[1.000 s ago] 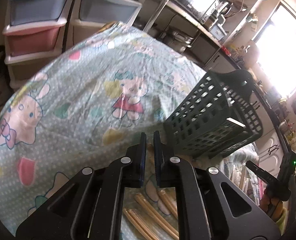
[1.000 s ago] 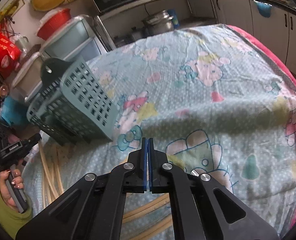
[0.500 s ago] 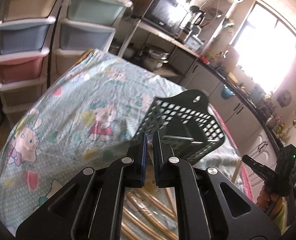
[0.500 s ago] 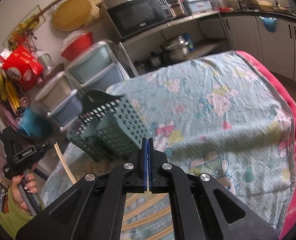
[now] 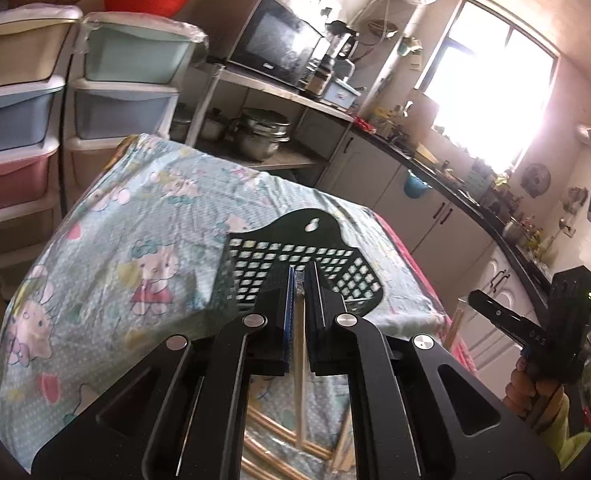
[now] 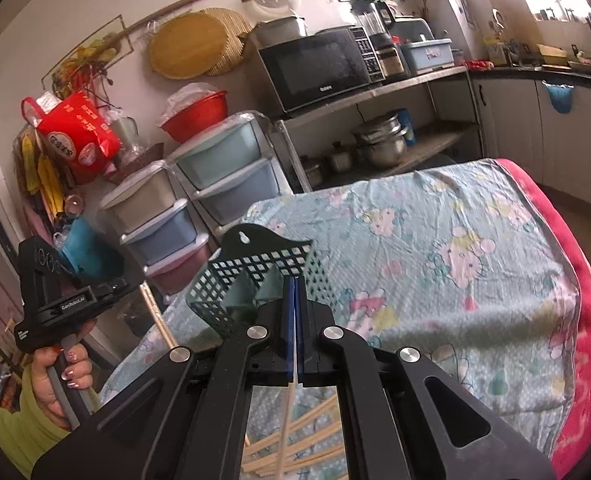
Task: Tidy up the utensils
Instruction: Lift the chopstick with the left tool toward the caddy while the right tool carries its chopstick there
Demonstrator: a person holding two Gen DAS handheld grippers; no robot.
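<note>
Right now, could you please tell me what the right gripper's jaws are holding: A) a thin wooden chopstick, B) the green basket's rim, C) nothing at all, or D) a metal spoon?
A: a thin wooden chopstick runs down from between the closed jaws of the right gripper, just in front of the green basket.

window (image 5: 491, 92): bright glare | microwave (image 6: 319, 68) on shelf | plastic drawers (image 5: 127, 92) | dark countertop (image 5: 475, 200)

"GenRobot.AI" stands in white on the side of the left hand-held gripper (image 6: 99, 300). "Galanz" is printed on the microwave (image 6: 321, 66) door. Print on the red bag (image 6: 77, 134) is unreadable.
</note>
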